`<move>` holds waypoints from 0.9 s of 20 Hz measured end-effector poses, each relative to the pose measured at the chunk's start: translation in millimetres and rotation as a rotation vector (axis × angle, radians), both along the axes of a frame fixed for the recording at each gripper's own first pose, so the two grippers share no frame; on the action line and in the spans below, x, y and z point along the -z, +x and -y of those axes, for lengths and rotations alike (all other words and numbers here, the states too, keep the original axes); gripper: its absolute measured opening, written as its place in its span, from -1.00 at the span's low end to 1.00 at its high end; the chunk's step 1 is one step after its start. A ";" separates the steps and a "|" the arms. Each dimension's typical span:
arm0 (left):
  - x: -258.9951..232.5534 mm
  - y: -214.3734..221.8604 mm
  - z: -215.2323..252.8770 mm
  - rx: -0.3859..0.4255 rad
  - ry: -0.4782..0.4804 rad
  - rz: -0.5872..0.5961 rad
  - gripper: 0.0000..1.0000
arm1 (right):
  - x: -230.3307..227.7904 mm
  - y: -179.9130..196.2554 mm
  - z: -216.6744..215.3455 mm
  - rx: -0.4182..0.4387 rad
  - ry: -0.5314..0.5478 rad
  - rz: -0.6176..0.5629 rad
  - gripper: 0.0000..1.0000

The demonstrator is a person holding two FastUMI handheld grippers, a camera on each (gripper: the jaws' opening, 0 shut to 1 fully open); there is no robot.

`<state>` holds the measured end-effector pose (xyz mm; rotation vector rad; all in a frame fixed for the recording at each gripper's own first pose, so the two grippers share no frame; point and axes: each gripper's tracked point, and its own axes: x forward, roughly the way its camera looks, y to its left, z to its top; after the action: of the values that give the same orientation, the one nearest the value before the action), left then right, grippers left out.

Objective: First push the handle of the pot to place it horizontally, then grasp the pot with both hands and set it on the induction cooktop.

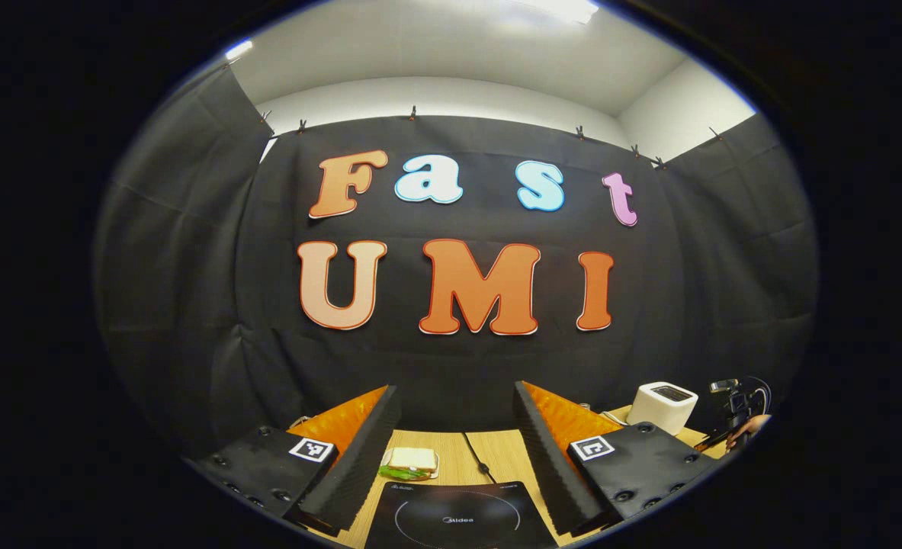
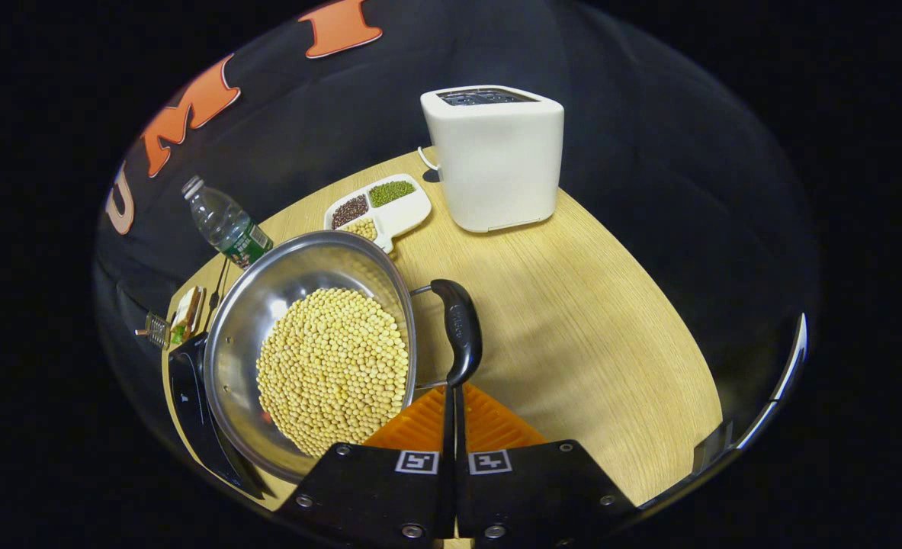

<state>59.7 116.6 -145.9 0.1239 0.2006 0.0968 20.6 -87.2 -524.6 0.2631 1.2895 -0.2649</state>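
Observation:
In the right gripper view a steel pot (image 2: pixel 268 305) full of yellow soybeans (image 2: pixel 332 370) stands on the wooden table (image 2: pixel 588 328). Its black handle (image 2: pixel 460 328) sits on the pot's right side, running lengthwise away from me. My right gripper (image 2: pixel 453 390) is shut, with the closed tips touching the handle's near end and nothing between them. The black induction cooktop (image 2: pixel 190 404) lies at the pot's left edge, partly hidden by it. In the left gripper view my left gripper (image 1: pixel 457 404) is open above the cooktop (image 1: pixel 451 518), aimed at the booth wall.
A white toaster (image 2: pixel 496 156) stands at the back of the table, with a divided dish of beans (image 2: pixel 378 204) and a water bottle (image 2: pixel 226 225) to its left. A sandwich on a plate (image 1: pixel 412 460) lies beyond the cooktop. A cable (image 1: pixel 475 456) runs from the cooktop.

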 end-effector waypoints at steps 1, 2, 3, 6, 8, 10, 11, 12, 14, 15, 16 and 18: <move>2.8 -0.5 -1.8 -0.003 -0.005 -0.005 0.94 | 1.3 2.6 1.1 0.002 -0.001 0.001 -0.99; 5.9 -1.0 -4.9 -0.011 -0.010 -0.008 0.97 | 2.8 5.3 1.0 0.007 0.004 0.003 -0.99; 7.8 -2.2 -7.2 -0.017 -0.016 -0.008 0.97 | 4.7 7.8 1.2 0.017 0.011 0.004 -0.98; 24.7 -3.8 -6.7 -0.020 -0.018 -0.031 0.97 | 8.8 12.9 7.9 0.046 0.013 0.006 -0.99; 35.7 -1.5 -3.9 -0.016 -0.012 -0.052 0.97 | 10.9 18.1 7.1 0.048 0.016 0.011 -0.99; 45.4 -2.5 2.2 -0.006 -0.015 -0.070 0.96 | 11.7 23.0 7.7 0.050 0.011 0.015 -0.98; 49.8 -1.8 7.0 0.002 -0.021 -0.078 0.97 | 11.3 26.4 7.4 0.048 0.008 0.021 -0.99; 55.0 0.0 10.4 0.003 -0.027 -0.088 0.97 | 11.5 28.7 8.5 0.045 0.006 0.028 -0.99; 71.5 -1.9 17.1 -0.003 -0.029 -0.112 0.95 | 10.5 30.4 6.8 0.042 0.016 0.039 -0.99; 81.2 -1.2 25.8 0.007 -0.034 -0.132 0.93 | 7.8 29.2 7.9 0.034 0.014 0.043 -0.99; 93.3 -0.2 34.1 0.020 -0.043 -0.157 0.94 | 4.5 29.2 9.3 0.026 0.006 0.049 -0.95; 118.3 0.6 48.4 0.038 -0.065 -0.222 0.97 | -6.4 28.3 13.0 0.005 -0.011 0.073 -0.79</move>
<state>60.3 68.2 -264.3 0.0737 0.4221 0.0383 48.9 -100.3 -518.2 0.2644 1.2147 -0.2643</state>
